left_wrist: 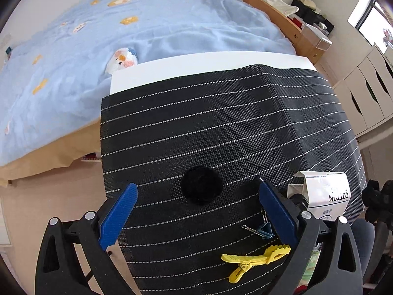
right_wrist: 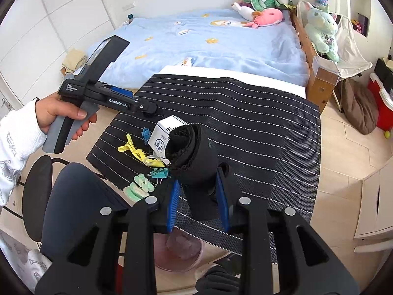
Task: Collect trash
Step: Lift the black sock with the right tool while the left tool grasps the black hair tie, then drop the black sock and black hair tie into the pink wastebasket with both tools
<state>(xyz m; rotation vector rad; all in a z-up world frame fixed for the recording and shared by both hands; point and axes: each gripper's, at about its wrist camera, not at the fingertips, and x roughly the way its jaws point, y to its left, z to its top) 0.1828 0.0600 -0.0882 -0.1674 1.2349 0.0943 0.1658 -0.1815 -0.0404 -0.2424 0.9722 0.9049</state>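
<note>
Behind the desk [left_wrist: 208, 60] was a blue bed, the right gripper [right_wrist: 199, 204] squeezed a rolled black cloth [right_wrist: 194, 152], and the wide-open left gripper [left_wrist: 196, 204] should drop slowly around the black fluffy ball [left_wrist: 202, 184] right between its fingers.

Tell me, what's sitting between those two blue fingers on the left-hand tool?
In the left wrist view, a black fuzzy ball lies on the striped mat between the left gripper's open fingers, with nothing touching it.
</note>
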